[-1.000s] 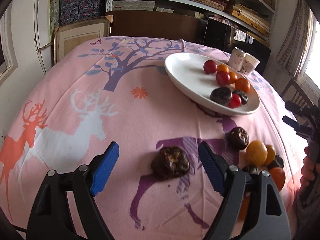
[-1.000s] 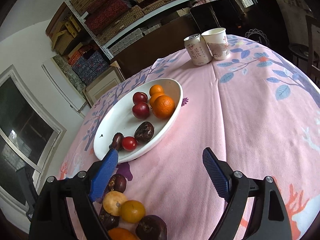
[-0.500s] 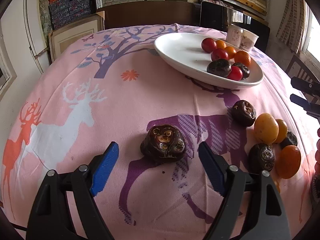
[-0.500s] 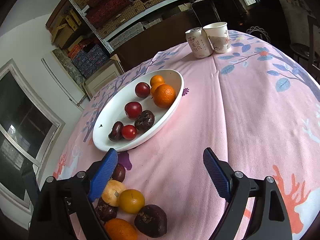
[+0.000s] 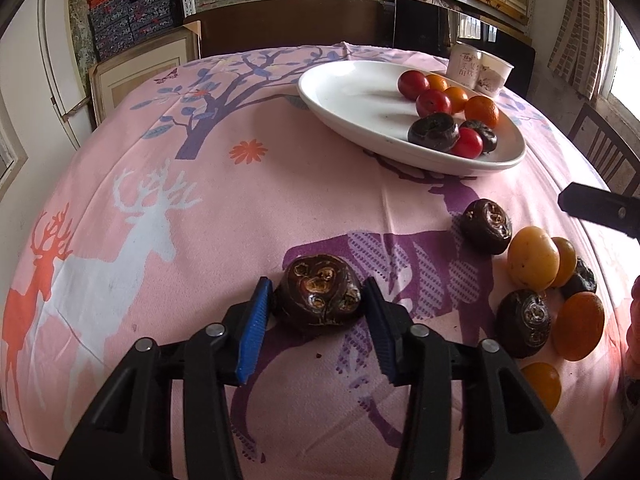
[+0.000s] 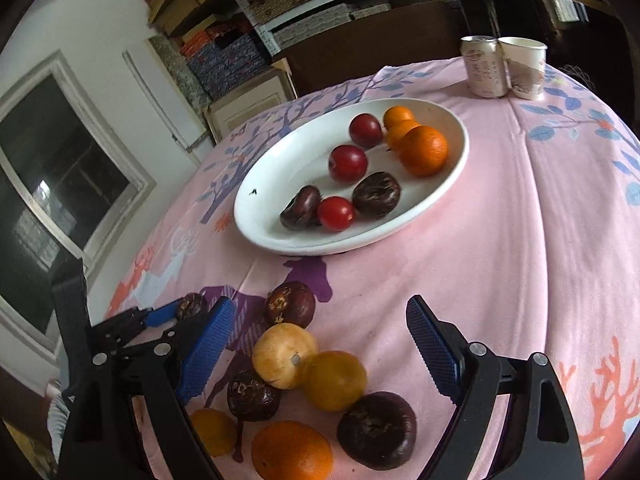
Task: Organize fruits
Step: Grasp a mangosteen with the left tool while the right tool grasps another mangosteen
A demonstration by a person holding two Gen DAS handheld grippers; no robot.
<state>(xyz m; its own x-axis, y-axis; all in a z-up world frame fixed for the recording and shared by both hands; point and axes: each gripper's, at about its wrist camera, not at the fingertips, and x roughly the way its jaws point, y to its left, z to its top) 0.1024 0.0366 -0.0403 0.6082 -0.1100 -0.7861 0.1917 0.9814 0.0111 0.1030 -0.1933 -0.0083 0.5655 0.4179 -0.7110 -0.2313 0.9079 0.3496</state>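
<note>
Through the left wrist camera we saw our left gripper (image 5: pixel 318 308) closing around a dark wrinkled fruit (image 5: pixel 319 296) that sat alone on the pink tablecloth (image 5: pixel 160 184), well short of the white plate (image 5: pixel 348 100) and to its left. The fruit lay squarely between the blue pads (image 5: pixel 256 320), broader across than tall, its wide axis running from one pad to the other; both pads seemed to touch its flanks, so we judged the hold nearly made and the lift to the plate next. On the plate we counted seven fruits: three red, three orange, and two dark ones would make eight, so we recounted and settled on eight. Nearer us than the plate and to its right lay a loose cluster, with three dark, four yellow or orange pieces visible, some cut by the frame edge. A can (image 5: pixel 464 65) and a paper cup (image 5: pixel 494 76) stood just behind the plate. Through the right wrist camera our right gripper (image 6: pixel 316 344) stood wide apart and held nothing, hovering over that same cluster on the near side of the plate; the pale yellow fruit (image 6: pixel 285 354) and an orange-yellow one (image 6: pixel 334 380) lay between its fingers, untouched. Here we counted seven loose fruits, and the left gripper showed beyond them, the nearer hand to its lone fruit.
</note>
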